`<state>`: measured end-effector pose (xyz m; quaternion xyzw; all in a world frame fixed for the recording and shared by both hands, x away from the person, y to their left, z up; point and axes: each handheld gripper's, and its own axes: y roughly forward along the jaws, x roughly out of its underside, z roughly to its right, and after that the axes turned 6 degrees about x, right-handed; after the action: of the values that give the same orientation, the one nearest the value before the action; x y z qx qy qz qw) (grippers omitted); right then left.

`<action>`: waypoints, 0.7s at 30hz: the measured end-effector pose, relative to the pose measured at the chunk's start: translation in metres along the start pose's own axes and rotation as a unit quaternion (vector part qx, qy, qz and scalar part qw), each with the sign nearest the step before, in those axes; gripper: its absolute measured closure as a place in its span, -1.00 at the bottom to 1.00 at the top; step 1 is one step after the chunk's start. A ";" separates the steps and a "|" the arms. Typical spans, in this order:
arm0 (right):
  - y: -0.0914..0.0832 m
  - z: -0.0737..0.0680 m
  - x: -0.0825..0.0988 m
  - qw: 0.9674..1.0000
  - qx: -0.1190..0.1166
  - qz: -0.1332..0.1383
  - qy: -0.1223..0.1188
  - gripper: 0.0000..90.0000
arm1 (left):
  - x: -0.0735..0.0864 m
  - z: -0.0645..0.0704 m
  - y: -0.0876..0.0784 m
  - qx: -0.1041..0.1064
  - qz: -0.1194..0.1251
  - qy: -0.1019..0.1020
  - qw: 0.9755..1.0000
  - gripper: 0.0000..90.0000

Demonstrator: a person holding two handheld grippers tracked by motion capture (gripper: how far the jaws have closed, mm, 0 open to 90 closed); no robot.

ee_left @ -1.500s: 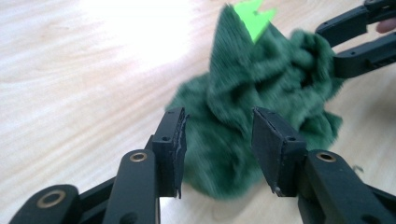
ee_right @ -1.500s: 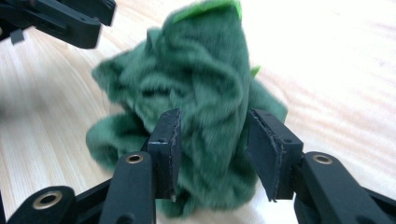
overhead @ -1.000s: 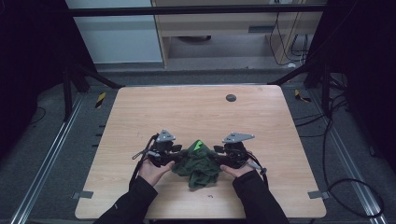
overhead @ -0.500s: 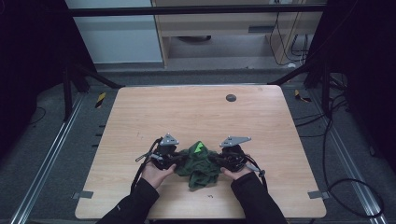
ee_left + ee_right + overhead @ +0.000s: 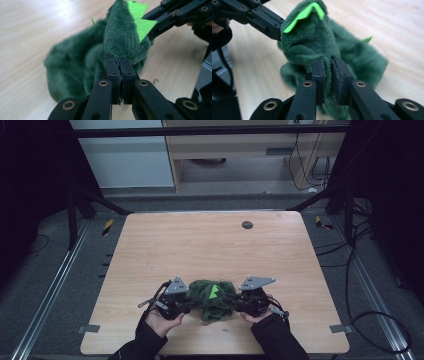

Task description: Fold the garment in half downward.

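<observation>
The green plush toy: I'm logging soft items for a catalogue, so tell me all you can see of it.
The green plush toy is dark green, short-piled fleece, limp and bunched, with bright lime felt triangles on top. It sits near the table's front edge. The left gripper and right gripper each pinch a fold from opposite sides, lifting its middle while the lower part sags toward the wood.

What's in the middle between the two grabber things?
In the high view, a green plush toy with bright green felt spikes lies between the left gripper and right gripper; both grip it.
</observation>
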<state>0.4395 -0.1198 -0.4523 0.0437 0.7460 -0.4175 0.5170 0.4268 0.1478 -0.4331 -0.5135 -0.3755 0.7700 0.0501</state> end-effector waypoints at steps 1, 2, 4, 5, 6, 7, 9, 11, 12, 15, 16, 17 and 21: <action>-0.001 -0.001 0.004 1.000 -0.003 -0.003 0.002 0.76 | 0.004 0.002 0.000 0.003 -0.002 -0.001 1.000 0.95; -0.001 -0.003 0.007 1.000 -0.005 -0.004 0.003 0.75 | 0.007 0.004 0.001 0.007 -0.006 0.000 1.000 0.95; -0.003 -0.005 0.012 1.000 -0.009 -0.008 0.005 0.73 | 0.014 0.007 0.003 0.009 -0.016 0.005 1.000 0.94; -0.003 -0.006 0.013 1.000 -0.011 -0.009 0.004 0.71 | 0.016 0.008 0.004 0.014 -0.017 0.006 1.000 0.94; -0.004 -0.006 0.015 1.000 -0.012 -0.011 0.006 0.69 | 0.018 0.009 0.005 0.016 -0.020 0.009 1.000 0.93; -0.005 -0.007 0.016 1.000 -0.013 -0.013 0.006 0.69 | 0.019 0.011 0.005 0.012 -0.023 0.012 1.000 0.93; -0.007 -0.006 0.016 1.000 -0.016 -0.009 0.012 0.67 | 0.020 0.012 0.005 0.010 -0.023 0.014 1.000 0.91; -0.009 -0.005 0.015 1.000 -0.015 -0.007 0.014 0.67 | 0.020 0.012 0.003 0.008 -0.022 0.014 1.000 0.90; -0.014 -0.004 0.011 1.000 -0.011 0.003 0.017 0.68 | 0.020 0.013 -0.001 0.002 -0.018 0.014 1.000 0.88; -0.020 -0.003 0.008 1.000 -0.006 0.016 0.021 0.74 | 0.021 0.014 -0.012 -0.005 -0.014 0.016 1.000 0.80; -0.022 -0.002 0.007 1.000 -0.004 0.019 0.023 0.75 | 0.021 0.014 -0.017 -0.009 -0.009 0.015 1.000 0.80; -0.022 -0.002 0.007 1.000 -0.004 0.019 0.023 0.75 | 0.021 0.014 -0.017 -0.009 -0.009 0.015 1.000 0.80; -0.024 0.003 0.003 0.999 0.010 0.029 0.033 0.89 | 0.016 0.001 -0.036 -0.032 0.020 -0.008 0.999 0.79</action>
<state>0.4285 -0.1380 -0.4414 0.0840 0.7571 -0.4081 0.5033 0.4076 0.1805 -0.4221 -0.5164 -0.3901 0.7622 0.0153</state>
